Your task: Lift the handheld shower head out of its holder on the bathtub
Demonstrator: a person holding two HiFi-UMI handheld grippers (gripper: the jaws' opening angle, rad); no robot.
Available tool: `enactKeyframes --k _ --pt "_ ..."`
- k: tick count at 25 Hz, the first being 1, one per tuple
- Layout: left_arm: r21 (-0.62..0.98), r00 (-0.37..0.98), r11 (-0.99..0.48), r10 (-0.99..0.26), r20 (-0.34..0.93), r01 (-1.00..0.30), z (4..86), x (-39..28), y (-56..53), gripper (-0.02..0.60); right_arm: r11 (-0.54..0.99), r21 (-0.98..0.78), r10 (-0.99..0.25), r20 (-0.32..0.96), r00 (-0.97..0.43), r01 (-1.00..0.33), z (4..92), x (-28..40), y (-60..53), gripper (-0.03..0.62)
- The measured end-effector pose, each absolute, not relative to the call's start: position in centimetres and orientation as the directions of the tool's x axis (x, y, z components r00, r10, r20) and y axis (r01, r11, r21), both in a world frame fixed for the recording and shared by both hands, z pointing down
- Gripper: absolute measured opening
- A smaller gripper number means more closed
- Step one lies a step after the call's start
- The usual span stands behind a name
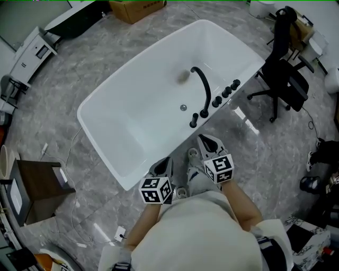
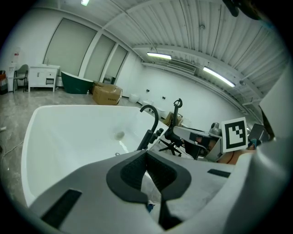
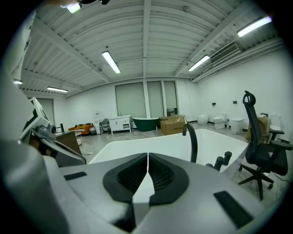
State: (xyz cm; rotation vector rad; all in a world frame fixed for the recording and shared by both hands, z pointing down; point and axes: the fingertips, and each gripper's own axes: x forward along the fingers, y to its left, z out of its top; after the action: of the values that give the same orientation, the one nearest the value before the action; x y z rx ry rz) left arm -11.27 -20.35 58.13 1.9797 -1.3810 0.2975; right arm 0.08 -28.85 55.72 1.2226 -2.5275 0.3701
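A white bathtub (image 1: 132, 111) lies ahead of me on the grey floor. A black curved spout (image 1: 202, 87) and a row of black fittings stand on its near right rim. The slim black handheld shower head (image 1: 194, 119) sits upright in its holder at the near end of that row; in the left gripper view the shower head (image 2: 147, 136) leans beside the spout (image 2: 153, 114). My left gripper (image 1: 164, 160) hangs short of the tub's near rim, jaws shut and empty. My right gripper (image 1: 206, 138) is just short of the shower head, also shut and empty.
A black office chair (image 1: 283, 74) stands right of the tub. A dark wooden cabinet (image 1: 39, 185) is at the left, a cardboard box (image 1: 139, 8) beyond the tub, and bags and shoes (image 1: 318, 159) lie at the right.
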Motion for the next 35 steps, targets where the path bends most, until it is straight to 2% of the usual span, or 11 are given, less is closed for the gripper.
enactKeyframes --k 14,15,16,17,21,33,35 --pt "0.440 0.450 -0.200 -0.670 0.590 -0.875 60.6 -8.7 -24.5 0.020 0.577 -0.131 -0.660 0.507 -0.554 -0.806 66.0 0.8 -34.3 0.030" --pt "0.441 0.450 -0.198 -0.668 0.594 -0.876 60.8 -8.6 -24.7 0.020 0.576 -0.139 -0.653 0.514 -0.556 -0.805 66.6 0.8 -34.6 0.059" --pt "0.441 0.449 -0.195 -0.665 0.597 -0.876 60.9 -8.5 -24.9 0.020 0.577 -0.148 -0.646 0.519 -0.560 -0.803 67.2 0.8 -35.0 0.133" --pt "0.440 0.447 -0.192 -0.663 0.601 -0.877 61.1 -8.5 -25.1 0.020 0.579 -0.154 -0.640 0.523 -0.563 -0.801 67.7 0.7 -35.4 0.180" --pt "0.437 0.438 -0.179 -0.656 0.614 -0.881 61.6 -8.7 -26.0 0.020 0.597 -0.146 -0.615 0.548 -0.567 -0.789 69.4 0.0 -36.9 0.209" --pt "0.433 0.407 -0.132 -0.654 0.638 -0.892 62.4 -8.9 -27.6 0.020 0.618 -0.122 -0.543 0.649 -0.533 -0.777 74.1 -0.9 -39.7 0.210" --pt "0.434 0.405 -0.129 -0.655 0.638 -0.892 62.4 -8.9 -27.8 0.020 0.633 -0.103 -0.531 0.664 -0.527 -0.767 74.5 -1.0 -39.7 0.174"
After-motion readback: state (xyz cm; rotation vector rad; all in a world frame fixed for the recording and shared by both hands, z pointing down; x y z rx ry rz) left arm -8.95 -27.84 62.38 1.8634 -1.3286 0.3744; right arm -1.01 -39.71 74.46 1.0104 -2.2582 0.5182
